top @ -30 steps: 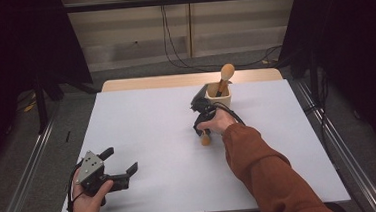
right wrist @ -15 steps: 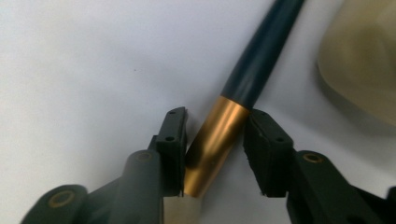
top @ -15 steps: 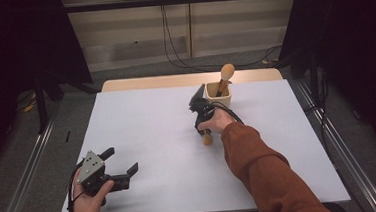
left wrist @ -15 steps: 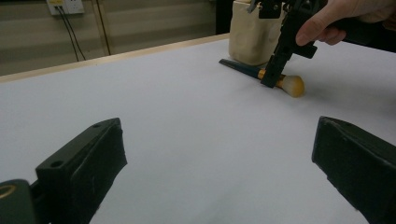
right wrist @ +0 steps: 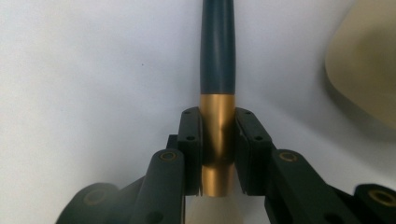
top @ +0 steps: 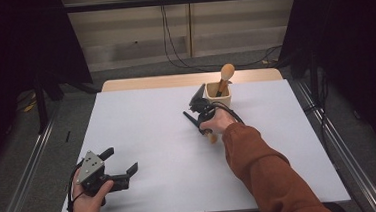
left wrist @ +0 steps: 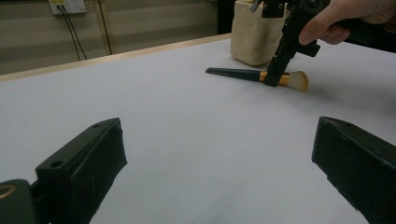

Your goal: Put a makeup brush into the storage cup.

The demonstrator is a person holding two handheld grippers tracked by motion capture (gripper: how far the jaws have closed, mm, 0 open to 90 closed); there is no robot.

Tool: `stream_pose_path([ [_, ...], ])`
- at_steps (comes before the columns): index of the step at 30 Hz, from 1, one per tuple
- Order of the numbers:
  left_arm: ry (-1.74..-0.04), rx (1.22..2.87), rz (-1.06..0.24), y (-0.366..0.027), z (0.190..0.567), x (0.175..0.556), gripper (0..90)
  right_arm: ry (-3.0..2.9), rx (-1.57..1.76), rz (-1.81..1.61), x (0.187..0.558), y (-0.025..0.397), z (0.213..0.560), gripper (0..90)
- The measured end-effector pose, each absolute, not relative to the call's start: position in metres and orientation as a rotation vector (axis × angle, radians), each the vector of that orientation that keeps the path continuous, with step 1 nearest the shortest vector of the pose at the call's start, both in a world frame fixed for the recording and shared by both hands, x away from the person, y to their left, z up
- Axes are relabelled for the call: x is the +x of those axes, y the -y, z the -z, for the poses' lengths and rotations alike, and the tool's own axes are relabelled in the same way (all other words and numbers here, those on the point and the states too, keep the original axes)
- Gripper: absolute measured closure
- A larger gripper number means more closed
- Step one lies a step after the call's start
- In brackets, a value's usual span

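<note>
A makeup brush (left wrist: pixel 243 74) with a dark blue handle, gold ferrule and pale bristles lies on the white table, just in front of a cream cup (top: pixel 218 96). My right gripper (right wrist: pixel 217 140) is shut on the brush's gold ferrule (right wrist: pixel 217 119), one jaw on each side. In the high view the right gripper (top: pixel 200 119) points down at the brush (top: pixel 192 118), with the bristle end (top: pixel 211 137) near the person's hand. A second brush (top: pixel 225 75) stands upright in the cup. My left gripper (top: pixel 121 160) rests open at the table's front left, and its jaws (left wrist: pixel 219 140) hold nothing.
The white table top (top: pixel 158 138) stretches wide between the two grippers. The cup (left wrist: pixel 254 32) stands close behind the held brush, and its wall (right wrist: pixel 369 60) is right of the jaws. Cables (top: pixel 171 42) run on the floor beyond the far edge.
</note>
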State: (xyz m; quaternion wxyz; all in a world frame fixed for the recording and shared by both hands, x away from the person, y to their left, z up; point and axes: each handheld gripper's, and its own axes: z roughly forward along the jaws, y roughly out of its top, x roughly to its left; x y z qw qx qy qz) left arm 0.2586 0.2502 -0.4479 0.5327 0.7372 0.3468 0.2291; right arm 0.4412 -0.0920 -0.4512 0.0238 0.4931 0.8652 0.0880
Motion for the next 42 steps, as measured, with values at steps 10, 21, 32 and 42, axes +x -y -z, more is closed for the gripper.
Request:
stream_pose_path([
  [10, -0.850, 1.757, -0.545, -0.251, 0.449, 0.260, 2.7, -2.690, 1.512, -0.326, 0.440, 0.100, 0.449, 75.2],
  [21, -0.862, 1.755, -0.557, -0.252, 0.448, 0.260, 2.8, -2.706, 1.439, -0.583, 0.427, 0.118, 0.436, 75.2],
  [32, -0.866, 1.757, -0.562, -0.253, 0.449, 0.260, 2.8, -2.608, 1.417, -0.871, 0.412, 0.144, 0.428, 75.2],
  [42, -0.865, 1.751, -0.570, -0.253, 0.448, 0.260, 2.8, -2.537, 1.371, -1.058, 0.396, 0.159, 0.421, 75.2],
])
